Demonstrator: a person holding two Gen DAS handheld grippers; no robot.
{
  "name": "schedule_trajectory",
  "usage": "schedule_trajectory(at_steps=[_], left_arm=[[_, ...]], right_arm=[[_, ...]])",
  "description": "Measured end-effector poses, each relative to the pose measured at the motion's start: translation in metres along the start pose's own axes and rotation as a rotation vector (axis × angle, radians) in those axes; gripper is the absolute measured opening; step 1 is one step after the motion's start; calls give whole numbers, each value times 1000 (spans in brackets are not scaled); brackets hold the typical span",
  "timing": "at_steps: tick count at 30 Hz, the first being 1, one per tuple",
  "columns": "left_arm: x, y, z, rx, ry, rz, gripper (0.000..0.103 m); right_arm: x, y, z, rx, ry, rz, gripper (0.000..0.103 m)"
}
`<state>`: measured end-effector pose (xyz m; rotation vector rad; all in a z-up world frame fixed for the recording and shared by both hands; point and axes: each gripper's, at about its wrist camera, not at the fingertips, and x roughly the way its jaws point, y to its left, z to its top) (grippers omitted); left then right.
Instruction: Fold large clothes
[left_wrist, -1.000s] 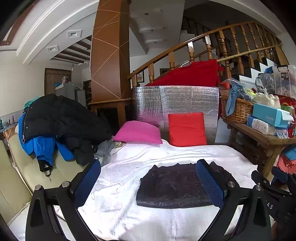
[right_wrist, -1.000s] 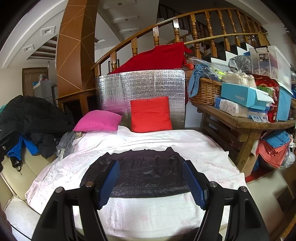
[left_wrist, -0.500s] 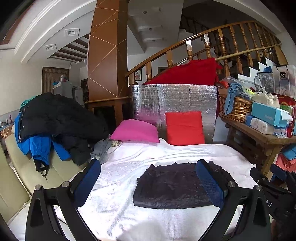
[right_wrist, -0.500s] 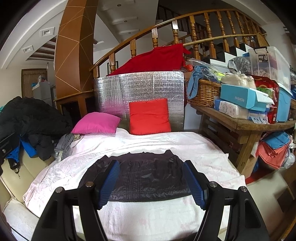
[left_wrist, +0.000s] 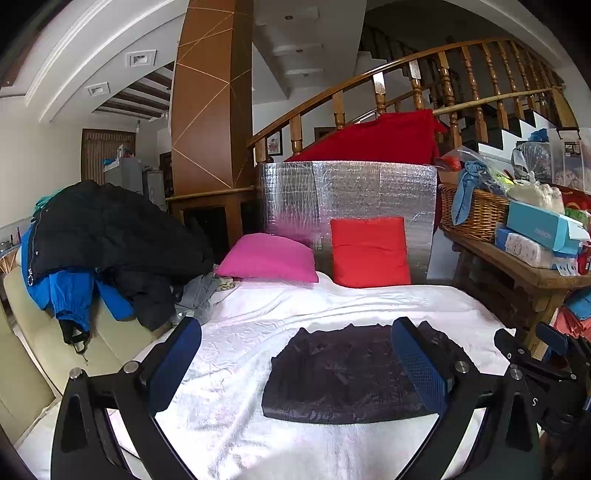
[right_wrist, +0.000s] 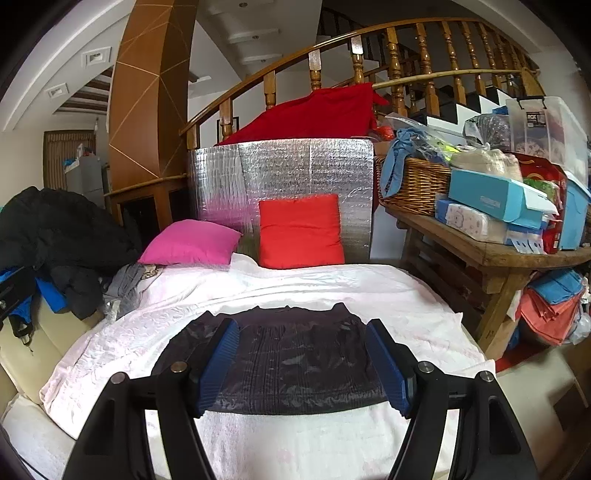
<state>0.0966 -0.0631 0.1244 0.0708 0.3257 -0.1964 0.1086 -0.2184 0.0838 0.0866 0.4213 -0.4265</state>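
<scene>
A dark garment (left_wrist: 347, 376), folded into a flat rectangle, lies on the white bed cover (left_wrist: 258, 332). My left gripper (left_wrist: 295, 325) hovers before the bed with its blue pads wide apart and nothing between them; the garment lies ahead, toward its right finger. In the right wrist view the same garment (right_wrist: 295, 362) fills the gap between the fingers of my right gripper (right_wrist: 302, 326). That gripper is open, short of the cloth and not touching it. Part of the right gripper's black body shows at the right edge of the left wrist view.
A pink pillow (left_wrist: 266, 258) and a red pillow (left_wrist: 369, 251) lean at the head of the bed before a silver foil panel (left_wrist: 347, 199). Black and blue jackets (left_wrist: 92, 243) are heaped on a cream sofa at the left. A wooden table (right_wrist: 491, 254) with a basket and boxes stands at the right.
Both grippers have drifted slightly toward the bed, so the garment looks a little larger and lower in both views. The jaws stand as wide as before and the garment has not moved.
</scene>
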Motion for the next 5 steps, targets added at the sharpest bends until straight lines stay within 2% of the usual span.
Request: schedule_trajectory(at_steps=[3, 5], left_arm=[[20, 4, -2, -28, -14, 12, 102], [45, 7, -5, -39, 28, 7, 102]], right_arm=[[19, -1, 4, -7, 10, -5, 75], [40, -10, 6, 1, 26, -16, 75]])
